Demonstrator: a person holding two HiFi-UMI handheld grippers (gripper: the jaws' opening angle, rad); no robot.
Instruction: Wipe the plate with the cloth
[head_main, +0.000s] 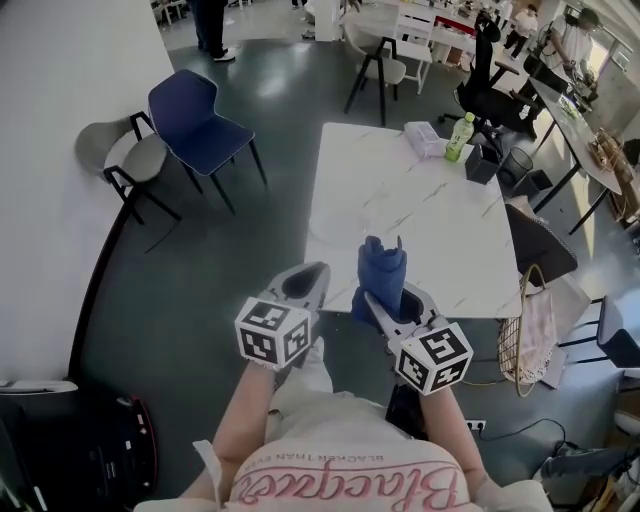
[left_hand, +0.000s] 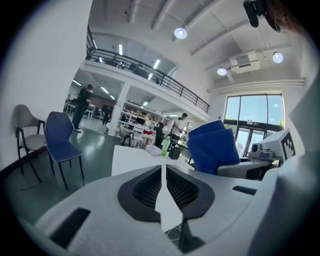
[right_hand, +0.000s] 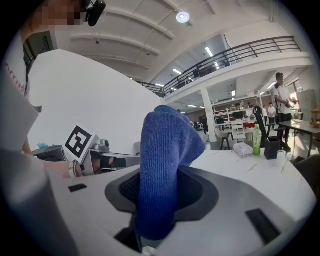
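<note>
The right hand-held gripper (head_main: 390, 300) clamps the blue cloth (right_hand: 162, 165), which stands upright and blocks the middle of that gripper's own view. The left hand-held gripper (left_hand: 163, 172) is closed on nothing. The head view places both at the near edge of the white bench (head_main: 430, 210), with a green bottle (head_main: 459, 137) at the far edge.

The blue cloth (head_main: 381, 268) stands bunched and upright, pinched between the right gripper's (head_main: 392, 298) jaws.

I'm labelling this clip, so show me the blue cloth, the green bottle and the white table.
blue cloth (right_hand: 165, 170): right gripper view, middle of its upright fold.
green bottle (head_main: 458, 140): head view, the bottle's body.
white table (head_main: 400, 205): head view, bare marbled top near the middle.
</note>
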